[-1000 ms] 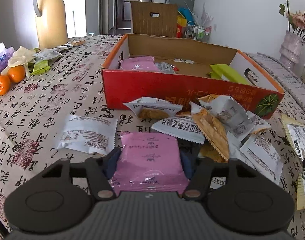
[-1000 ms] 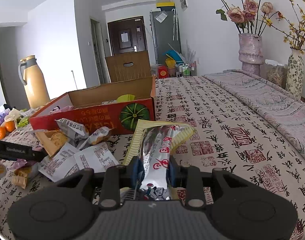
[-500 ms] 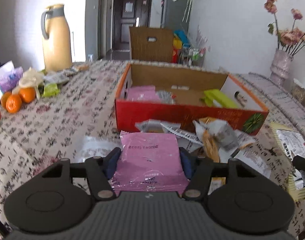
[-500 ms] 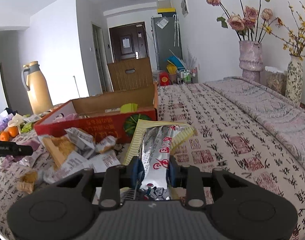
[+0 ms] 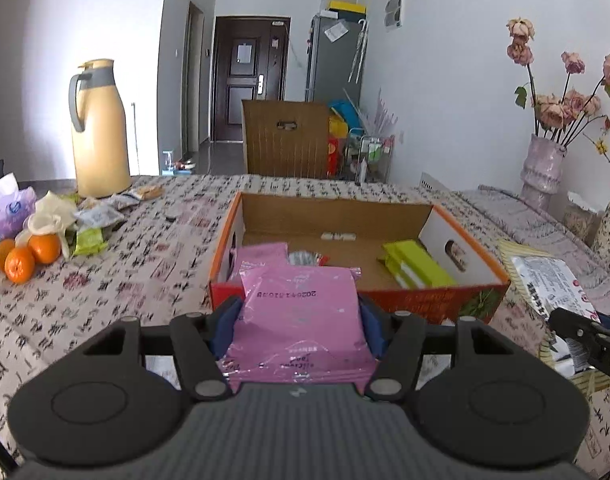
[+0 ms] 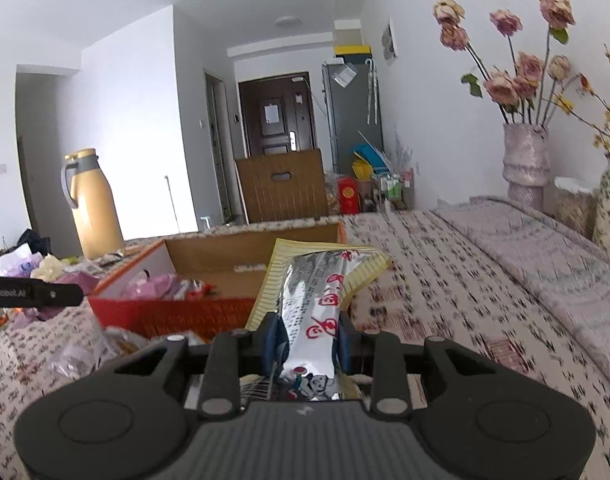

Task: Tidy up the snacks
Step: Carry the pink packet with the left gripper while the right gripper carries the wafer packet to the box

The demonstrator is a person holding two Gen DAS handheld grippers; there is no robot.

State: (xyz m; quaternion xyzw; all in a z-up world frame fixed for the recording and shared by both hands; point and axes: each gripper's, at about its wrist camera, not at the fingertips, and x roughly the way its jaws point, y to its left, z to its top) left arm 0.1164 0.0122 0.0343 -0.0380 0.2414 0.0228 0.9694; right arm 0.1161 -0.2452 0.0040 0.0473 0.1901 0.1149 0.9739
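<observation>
My left gripper point(image 5: 299, 316) is shut on a pink snack packet point(image 5: 301, 316) and holds it in the air just in front of the open red cardboard box point(image 5: 481, 300). The box holds another pink packet point(image 5: 261, 254) and green packets point(image 5: 419, 266). My right gripper point(image 6: 307, 338) is shut on a silver and red snack packet point(image 6: 315, 316) with a yellow striped packet point(image 6: 297, 268) under it, raised near the box's right front corner point(image 6: 173, 314). The right gripper also shows in the left wrist view point(image 5: 585, 338).
A yellow thermos point(image 5: 99, 132), oranges point(image 5: 29, 254) and loose packets point(image 5: 93, 220) sit at the table's left. Loose snack packets point(image 6: 89, 356) lie in front of the box. Flower vases point(image 6: 525, 164) stand at the right. A cardboard panel point(image 5: 287, 142) stands behind the table.
Both grippers have risen from the table with their packets and moved toward the box. The pile of loose snacks has dropped out of the left wrist view.
</observation>
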